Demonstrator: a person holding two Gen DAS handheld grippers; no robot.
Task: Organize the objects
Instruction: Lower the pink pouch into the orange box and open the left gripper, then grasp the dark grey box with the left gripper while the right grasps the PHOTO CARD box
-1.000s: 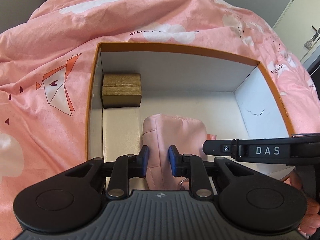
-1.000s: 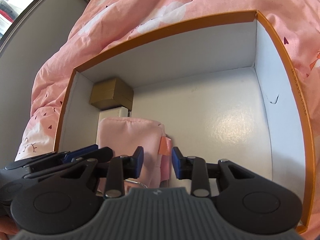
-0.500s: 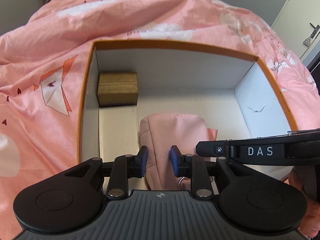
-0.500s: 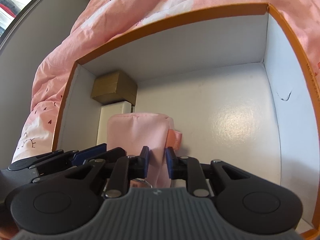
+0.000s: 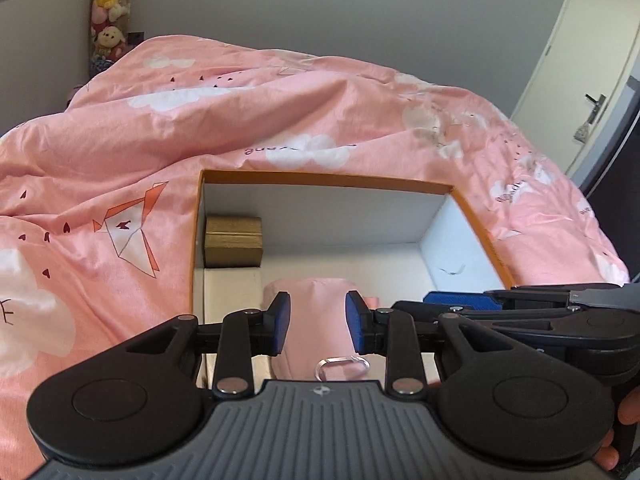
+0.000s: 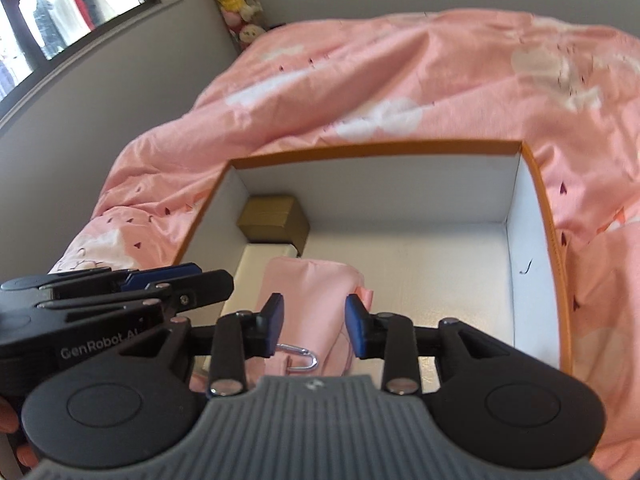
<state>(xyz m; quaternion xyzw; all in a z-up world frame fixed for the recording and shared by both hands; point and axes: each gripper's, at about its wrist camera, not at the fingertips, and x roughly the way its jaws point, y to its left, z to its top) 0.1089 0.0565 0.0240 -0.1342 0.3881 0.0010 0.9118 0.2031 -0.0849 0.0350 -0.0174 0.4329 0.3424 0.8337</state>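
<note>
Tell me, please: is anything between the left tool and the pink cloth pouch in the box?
Nothing visible. The left tool hangs open above the pink cloth pouch, which lies in the orange-rimmed white cardboard box; only air separates them.

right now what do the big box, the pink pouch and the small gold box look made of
Big box: probably cardboard, matte white inside with an orange rim, thin stiff walls. Pink pouch: soft fabric, it wrinkles and slumps. Small gold box: likely card with a dull metallic finish.

Pink cloud-print duvet [image 5: 248, 120], stuffed toys [image 5: 107, 20] in the corner, white door [image 5: 580, 52], window [image 6: 60, 12], grey wall [image 5: 280, 4]
</note>
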